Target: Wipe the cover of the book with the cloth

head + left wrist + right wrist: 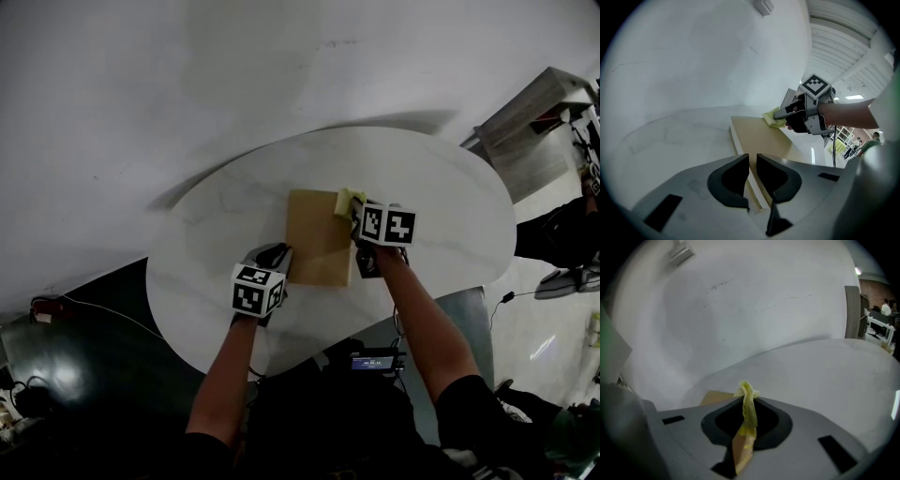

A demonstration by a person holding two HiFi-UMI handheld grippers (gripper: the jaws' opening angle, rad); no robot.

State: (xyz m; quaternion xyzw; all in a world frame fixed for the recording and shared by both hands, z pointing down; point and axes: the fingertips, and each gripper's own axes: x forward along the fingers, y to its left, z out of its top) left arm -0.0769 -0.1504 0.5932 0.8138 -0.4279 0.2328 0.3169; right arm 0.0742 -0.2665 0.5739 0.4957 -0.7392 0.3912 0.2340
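Left gripper [277, 255] sits nearest, at the near left corner of the tan rectangular book [317, 239]; in its own view its dark jaws stand only a narrow gap apart, with the book's left edge showing through the gap (whether the tips press on the cover I cannot tell); nothing is pinched between them. The book lies flat near the middle of the white oval table [206, 244], its long sides running away from the person; the cover is plain and bare apart from its far right corner.

At that far right corner is the right gripper [357, 216], closed on a crumpled yellow cloth [347, 199]; in the right gripper view the cloth stands up as a thin folded strip clamped between the jaws, with a sliver of the tan cover just left of it; seen from the left gripper, the cloth lies on the book's far corner under the jaw tips. Beyond the table's far edge rises a plain white wall [187, 84].
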